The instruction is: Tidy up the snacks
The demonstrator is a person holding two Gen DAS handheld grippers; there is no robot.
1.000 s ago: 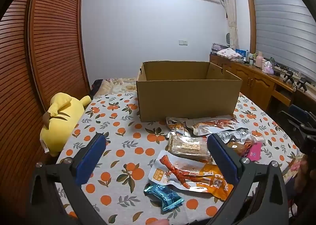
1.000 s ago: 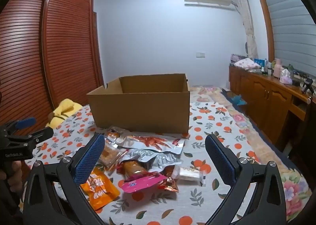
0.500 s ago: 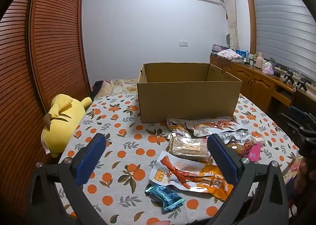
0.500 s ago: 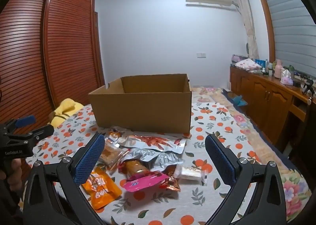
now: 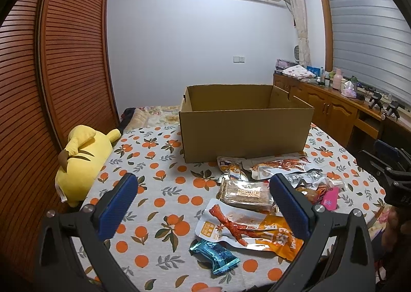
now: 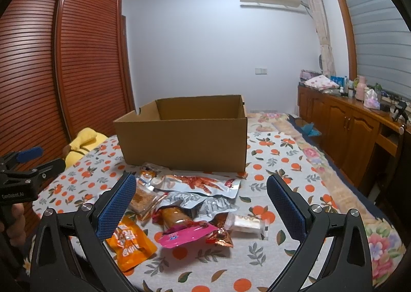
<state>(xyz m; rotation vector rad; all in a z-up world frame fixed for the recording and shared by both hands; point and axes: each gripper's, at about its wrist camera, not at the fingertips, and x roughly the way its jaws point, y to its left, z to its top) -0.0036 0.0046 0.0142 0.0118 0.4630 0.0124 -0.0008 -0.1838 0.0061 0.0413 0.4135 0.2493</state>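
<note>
An open cardboard box (image 5: 245,133) (image 6: 183,143) stands on the orange-print cloth, and what shows of its inside is bare. In front of it lies a heap of snack packets: an orange chicken-foot pack (image 5: 246,230), a clear cracker pack (image 5: 245,193), a small blue wrapper (image 5: 215,256), a silver pouch (image 6: 197,184), a pink wrapper (image 6: 186,235) and a small white packet (image 6: 246,224). My left gripper (image 5: 205,204) hovers open above the near packets. My right gripper (image 6: 203,202) also hangs open over the heap, holding nothing.
A yellow plush toy (image 5: 82,158) lies at the left edge of the bed. A slatted wooden wardrobe (image 5: 51,74) lines the left wall. Wooden cabinets (image 6: 346,127) with bottles and clutter run along the right. The cloth (image 5: 159,184) left of the heap is bare.
Both grippers have drifted slightly, so the box and packets sit a little lower in each view. No packet has moved and both grippers stay open.
</note>
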